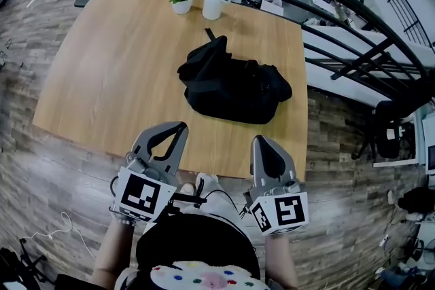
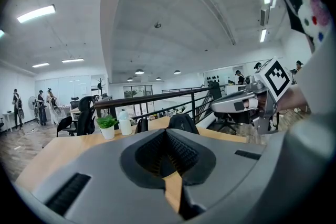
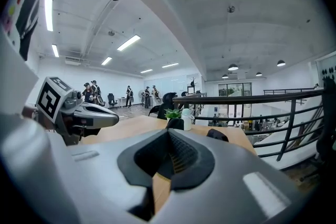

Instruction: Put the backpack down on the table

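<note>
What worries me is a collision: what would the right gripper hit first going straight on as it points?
Probably the backpack lying on the table ahead of the right gripper, though depth is unclear.

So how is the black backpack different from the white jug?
The backpack is black and lying slumped; the jug is white and standing upright. The backpack looks much bigger than the jug. Both sit on the wooden table.

The left gripper [image 2: 167,135], jaws closed together with nothing between them, points across the wooden worktop [image 2: 50,152]. A black backpack [image 2: 181,122] lies beyond it, with a potted plant [image 2: 107,126] and white jug [image 2: 125,123] at the far edge.
</note>
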`<action>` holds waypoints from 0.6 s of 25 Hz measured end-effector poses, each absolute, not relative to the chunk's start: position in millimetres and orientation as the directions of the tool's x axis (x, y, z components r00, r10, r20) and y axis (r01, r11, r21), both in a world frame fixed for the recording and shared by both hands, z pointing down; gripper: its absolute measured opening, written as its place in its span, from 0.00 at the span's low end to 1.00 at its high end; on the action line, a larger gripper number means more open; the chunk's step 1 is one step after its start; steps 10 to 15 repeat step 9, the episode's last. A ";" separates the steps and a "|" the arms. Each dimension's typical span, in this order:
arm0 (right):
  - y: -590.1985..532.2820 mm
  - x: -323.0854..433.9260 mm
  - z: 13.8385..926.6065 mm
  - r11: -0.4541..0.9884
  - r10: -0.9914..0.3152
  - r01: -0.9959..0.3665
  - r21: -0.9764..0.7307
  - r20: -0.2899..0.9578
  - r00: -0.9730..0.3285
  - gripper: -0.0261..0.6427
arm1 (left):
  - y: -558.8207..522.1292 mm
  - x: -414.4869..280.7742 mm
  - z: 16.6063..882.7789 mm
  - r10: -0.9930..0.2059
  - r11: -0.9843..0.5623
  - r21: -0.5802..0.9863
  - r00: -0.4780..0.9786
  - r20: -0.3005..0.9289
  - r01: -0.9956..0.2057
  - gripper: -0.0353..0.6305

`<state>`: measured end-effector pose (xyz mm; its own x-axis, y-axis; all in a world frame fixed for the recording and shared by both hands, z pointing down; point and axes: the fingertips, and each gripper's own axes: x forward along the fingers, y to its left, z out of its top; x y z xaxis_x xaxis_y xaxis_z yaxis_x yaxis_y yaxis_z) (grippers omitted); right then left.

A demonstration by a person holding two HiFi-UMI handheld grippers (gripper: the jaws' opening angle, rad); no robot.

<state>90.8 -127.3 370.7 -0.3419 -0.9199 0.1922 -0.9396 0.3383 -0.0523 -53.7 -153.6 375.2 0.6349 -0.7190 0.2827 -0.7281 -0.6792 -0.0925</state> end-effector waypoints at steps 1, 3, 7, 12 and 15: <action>-127.0 90.1 371.1 0.341 -0.918 -0.939 -0.046 0.197 -0.343 0.05 | -153.9 -54.6 376.2 -0.721 -0.676 -0.093 0.631 0.286 -0.731 0.06; -127.3 89.3 371.8 0.343 -0.917 -0.938 -0.041 0.204 -0.344 0.05 | -154.7 -55.3 376.9 -0.723 -0.674 -0.092 0.627 0.290 -0.733 0.06; -128.4 89.4 373.7 0.346 -0.914 -0.937 -0.036 0.214 -0.346 0.05 | -155.3 -52.2 374.8 -0.717 -0.681 -0.096 0.635 0.288 -0.726 0.06; -128.4 89.9 374.8 0.347 -0.913 -0.937 -0.033 0.218 -0.345 0.05 | -155.2 -50.3 373.5 -0.714 -0.686 -0.099 0.640 0.285 -0.721 0.06; -128.4 89.9 374.8 0.347 -0.913 -0.937 -0.033 0.218 -0.345 0.05 | -155.2 -50.3 373.5 -0.714 -0.686 -0.099 0.640 0.285 -0.721 0.06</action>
